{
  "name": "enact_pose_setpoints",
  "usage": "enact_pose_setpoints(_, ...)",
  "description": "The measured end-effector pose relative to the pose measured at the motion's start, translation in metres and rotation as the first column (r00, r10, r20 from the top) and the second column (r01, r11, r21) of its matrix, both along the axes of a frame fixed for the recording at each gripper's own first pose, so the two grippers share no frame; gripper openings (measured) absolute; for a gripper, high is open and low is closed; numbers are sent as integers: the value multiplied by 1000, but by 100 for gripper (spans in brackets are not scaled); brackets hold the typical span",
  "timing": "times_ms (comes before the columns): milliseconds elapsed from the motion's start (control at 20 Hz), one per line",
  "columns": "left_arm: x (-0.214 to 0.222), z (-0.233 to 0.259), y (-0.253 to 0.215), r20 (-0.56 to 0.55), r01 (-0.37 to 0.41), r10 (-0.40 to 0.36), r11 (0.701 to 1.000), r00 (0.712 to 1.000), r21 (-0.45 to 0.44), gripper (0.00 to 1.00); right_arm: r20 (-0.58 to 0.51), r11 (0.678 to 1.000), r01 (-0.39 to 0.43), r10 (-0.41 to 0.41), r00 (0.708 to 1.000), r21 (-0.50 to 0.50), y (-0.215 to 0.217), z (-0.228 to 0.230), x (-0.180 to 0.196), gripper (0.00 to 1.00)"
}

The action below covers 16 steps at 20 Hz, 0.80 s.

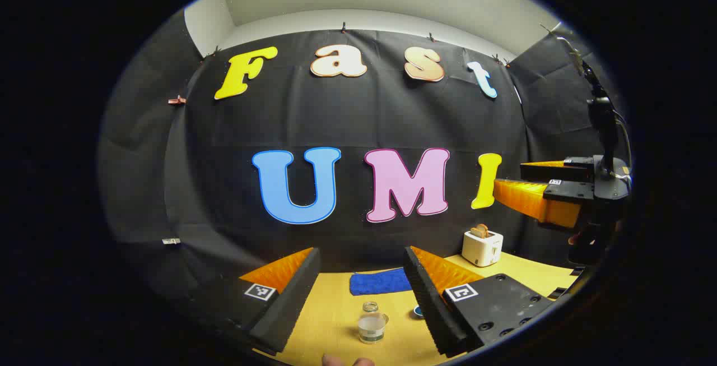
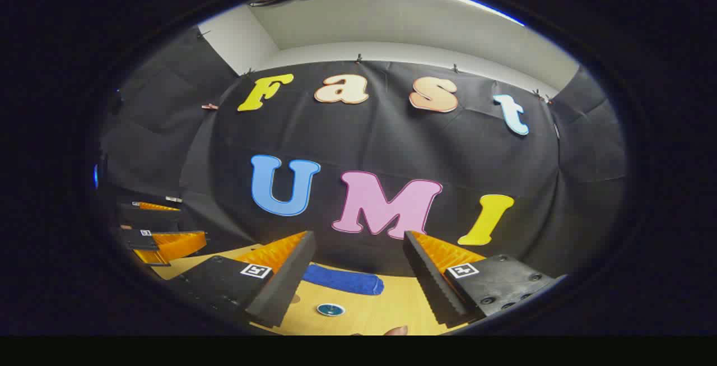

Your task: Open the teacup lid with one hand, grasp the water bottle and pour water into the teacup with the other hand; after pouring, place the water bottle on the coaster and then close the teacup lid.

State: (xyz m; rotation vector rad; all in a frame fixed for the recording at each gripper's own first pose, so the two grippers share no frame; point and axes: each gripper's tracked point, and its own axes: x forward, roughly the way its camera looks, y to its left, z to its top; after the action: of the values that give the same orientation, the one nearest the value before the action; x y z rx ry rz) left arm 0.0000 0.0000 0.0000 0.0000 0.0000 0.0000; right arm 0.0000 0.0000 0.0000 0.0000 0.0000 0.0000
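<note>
A small clear water bottle [image 1: 371,324] with water in it stands upright on the yellow table [image 1: 336,321], low in the left gripper view. My left gripper [image 1: 360,251] hangs open above and behind it, holding nothing. A round blue coaster [image 1: 418,311] lies right of the bottle, half hidden by my finger. The right gripper view shows the same coaster [image 2: 330,310] flat on the table below my right gripper [image 2: 358,237], which is open and empty. Each gripper appears in the other's view, raised in the air with its jaws apart: the right gripper [image 1: 538,198] and the left gripper [image 2: 162,231].
A folded blue cloth [image 1: 381,283] [image 2: 343,279] lies at the back of the table by the wall. A white toaster [image 1: 482,245] with bread in it stands at the back right. A person's fingertip [image 1: 347,361] [image 2: 396,330] pokes in at the near edge.
</note>
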Motion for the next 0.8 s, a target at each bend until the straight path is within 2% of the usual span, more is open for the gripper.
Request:
enact_pose_setpoints(350, 3, -3, 10, -13, -18, 18, 1000, 1000, -20, 94, -3, 1000, -13, 13, 1000, -10, 10, 2, 0, 98)
enact_pose_setpoints(750, 7, -2, 9, -12, -3, 3, 1000, 1000, -18, 94, -12, 1000, -18, 18, 1000, -6, 11, -4, 0, 96)
enact_pose_setpoints(800, 8, -3, 8, -15, -1, 1, 1000, 1000, -20, 94, -16, 1000, -22, 22, 1000, -5, 11, -7, 1, 99)
